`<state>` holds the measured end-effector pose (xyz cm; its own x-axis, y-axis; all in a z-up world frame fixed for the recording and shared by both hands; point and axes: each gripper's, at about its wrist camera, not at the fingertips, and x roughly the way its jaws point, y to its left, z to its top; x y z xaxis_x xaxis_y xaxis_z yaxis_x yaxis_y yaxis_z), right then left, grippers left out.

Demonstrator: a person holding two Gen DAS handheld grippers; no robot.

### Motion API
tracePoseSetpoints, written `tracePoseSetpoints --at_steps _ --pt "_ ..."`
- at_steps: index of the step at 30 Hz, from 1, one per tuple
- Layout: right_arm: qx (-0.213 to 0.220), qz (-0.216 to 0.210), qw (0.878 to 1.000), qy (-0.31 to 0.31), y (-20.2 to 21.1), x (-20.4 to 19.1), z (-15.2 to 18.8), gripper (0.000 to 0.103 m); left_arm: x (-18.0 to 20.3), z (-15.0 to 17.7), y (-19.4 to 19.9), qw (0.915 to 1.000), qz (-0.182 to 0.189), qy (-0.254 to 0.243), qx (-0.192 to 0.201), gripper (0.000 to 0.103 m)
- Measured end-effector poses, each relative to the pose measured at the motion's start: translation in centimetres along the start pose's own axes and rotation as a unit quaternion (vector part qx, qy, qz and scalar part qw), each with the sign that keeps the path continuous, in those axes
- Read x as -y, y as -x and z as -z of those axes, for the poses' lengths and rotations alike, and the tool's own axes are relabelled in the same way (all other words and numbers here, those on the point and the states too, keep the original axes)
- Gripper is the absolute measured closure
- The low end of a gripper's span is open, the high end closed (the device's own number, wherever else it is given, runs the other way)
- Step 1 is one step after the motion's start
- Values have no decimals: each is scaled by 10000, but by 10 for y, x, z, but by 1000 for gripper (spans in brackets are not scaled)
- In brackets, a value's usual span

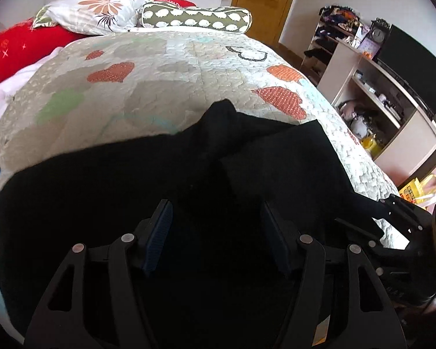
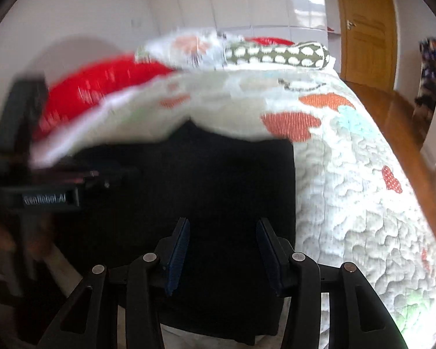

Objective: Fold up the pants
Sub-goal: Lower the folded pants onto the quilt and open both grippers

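**Black pants lying on the quilted bed, both tools open above them**

Lying spread across the near end of the bed [image 1: 171, 67]: black pants [image 1: 125, 180], dark fabric bunched into a peak toward the bed's middle and a flatter folded panel reaching toward the bed's right edge. Covering the bed: a pale quilt with orange hearts and green patches. Resting at the far end of the bed: a floral pillow [image 1: 93, 10], a green patterned bolster [image 1: 197, 17] and a red cushion [image 1: 17, 48].

Hovering over the pants near the bed's front edge: left tool [image 1: 215, 226], fingers spread wide, blue pads [image 1: 160, 232] facing each other with nothing between them but dark cloth below. Showing at the right edge of the left wrist view: the right tool's black body.

Hanging over the pants' right portion [image 2: 223, 180]: right tool [image 2: 222, 250], likewise spread apart and gripping nothing. Blurring heavily in the right wrist view: the far end of the bed. Standing beyond the bed's far right corner: a wooden door [image 1: 264, 3]; beside the bed's right edge, shelving [image 1: 372, 87] with a dark screen.
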<state>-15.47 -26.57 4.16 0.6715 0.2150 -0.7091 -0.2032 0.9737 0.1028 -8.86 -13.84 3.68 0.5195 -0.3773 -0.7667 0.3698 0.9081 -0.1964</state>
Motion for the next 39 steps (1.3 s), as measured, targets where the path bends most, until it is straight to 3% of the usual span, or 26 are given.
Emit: tracePoseSetpoints --at_steps 6,11,20,29,39 --pt "-11 -100 9999 -72 25 10 6 56 -17 8 6 9990 92 432 67 40" --pt "148 -224 9994 -201 34 6 0 56 -13 10 11 9989 -10 460 130 40" --pt "-179 -378 9991 24 14 -22 11 56 -8 14 14 9986 -138 477 194 40" --pt "72 -471 9988 -59 36 -19 -1 56 -11 14 19 9977 -156 621 211 40" --pt "-134 -570 9983 -69 8 -35 -10 56 -21 16 39 9957 -465 702 384 40"
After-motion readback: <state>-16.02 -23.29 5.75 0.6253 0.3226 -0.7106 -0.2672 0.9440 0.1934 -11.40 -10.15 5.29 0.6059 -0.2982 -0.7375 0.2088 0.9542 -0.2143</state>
